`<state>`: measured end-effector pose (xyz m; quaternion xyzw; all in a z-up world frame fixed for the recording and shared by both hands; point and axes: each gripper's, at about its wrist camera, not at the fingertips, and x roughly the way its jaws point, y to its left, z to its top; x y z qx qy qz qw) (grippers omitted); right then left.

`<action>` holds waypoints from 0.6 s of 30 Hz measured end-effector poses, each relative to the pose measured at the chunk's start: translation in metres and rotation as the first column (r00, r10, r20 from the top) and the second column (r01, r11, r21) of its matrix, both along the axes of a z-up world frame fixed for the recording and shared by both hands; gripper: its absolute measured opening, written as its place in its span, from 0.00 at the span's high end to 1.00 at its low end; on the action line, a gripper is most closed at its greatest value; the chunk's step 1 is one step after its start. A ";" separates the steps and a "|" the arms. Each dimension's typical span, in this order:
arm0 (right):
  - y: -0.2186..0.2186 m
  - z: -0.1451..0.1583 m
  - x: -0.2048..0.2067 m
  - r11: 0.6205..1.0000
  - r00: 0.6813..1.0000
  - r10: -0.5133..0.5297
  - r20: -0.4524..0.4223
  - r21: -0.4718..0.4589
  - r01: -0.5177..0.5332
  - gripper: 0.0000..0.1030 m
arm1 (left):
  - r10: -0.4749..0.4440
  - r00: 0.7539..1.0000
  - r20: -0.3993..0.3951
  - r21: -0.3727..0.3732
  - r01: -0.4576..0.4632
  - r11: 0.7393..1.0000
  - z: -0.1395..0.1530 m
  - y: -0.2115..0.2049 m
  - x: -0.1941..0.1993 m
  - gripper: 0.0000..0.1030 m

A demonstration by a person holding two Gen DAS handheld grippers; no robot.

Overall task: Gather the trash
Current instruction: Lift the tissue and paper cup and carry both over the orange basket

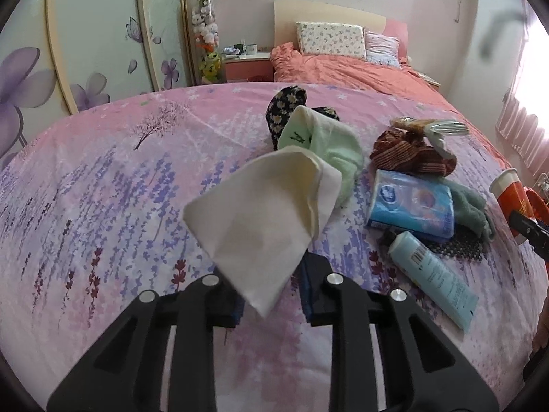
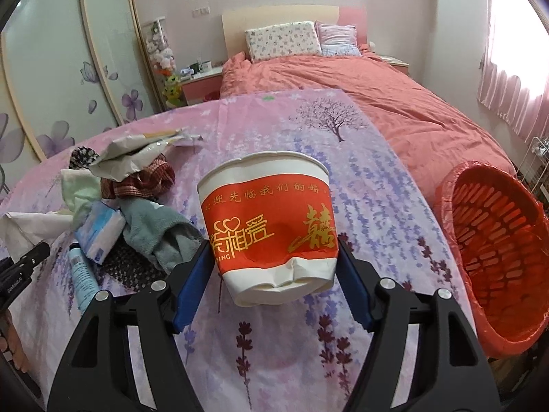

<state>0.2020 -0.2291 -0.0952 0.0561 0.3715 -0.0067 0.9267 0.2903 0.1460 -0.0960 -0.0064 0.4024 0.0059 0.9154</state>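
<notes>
My left gripper (image 1: 271, 292) is shut on a white paper napkin (image 1: 264, 213) and holds it above the pink floral bedsheet (image 1: 103, 206). My right gripper (image 2: 274, 271) is shut on a red and white paper cup (image 2: 267, 219), dented near its base, held above the sheet. The cup also shows at the right edge of the left wrist view (image 1: 507, 189). A red-lined trash basket (image 2: 494, 250) lies tilted at the right of the bed. A crumpled silver wrapper (image 2: 133, 158) rests on a pile of cloths.
On the sheet lie a blue tissue pack (image 1: 411, 206), a light blue tube (image 1: 435, 278), a grey-green towel (image 2: 161, 233), a brown striped cloth (image 1: 411, 154), a pale green cloth (image 1: 329, 144) and a dark flowered item (image 1: 284, 110). A bed with pillows stands behind.
</notes>
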 end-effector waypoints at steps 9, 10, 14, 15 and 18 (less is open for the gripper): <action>-0.010 0.018 -0.026 1.000 0.999 0.004 0.040 -0.014 -0.004 0.33 | 0.006 0.999 0.046 -0.009 -0.006 1.000 0.023 -0.004 -0.022 0.76; -0.011 0.019 -0.028 1.000 0.999 0.005 0.043 -0.014 -0.005 0.33 | 0.007 0.999 0.050 -0.011 -0.007 1.000 0.026 -0.004 -0.025 0.76; -0.016 0.028 -0.039 1.000 0.998 0.010 0.068 -0.016 -0.009 0.33 | 0.004 0.997 0.074 -0.022 -0.002 1.000 0.043 -0.008 -0.032 0.76; -0.018 0.032 -0.043 1.000 0.997 0.009 0.077 -0.018 -0.008 0.33 | 0.001 0.997 0.083 -0.026 0.002 1.000 0.049 -0.011 -0.035 0.76; -0.024 0.039 -0.051 1.000 0.995 0.005 0.097 -0.017 -0.003 0.33 | -0.020 0.994 0.107 -0.034 0.023 0.999 0.064 -0.024 -0.041 0.76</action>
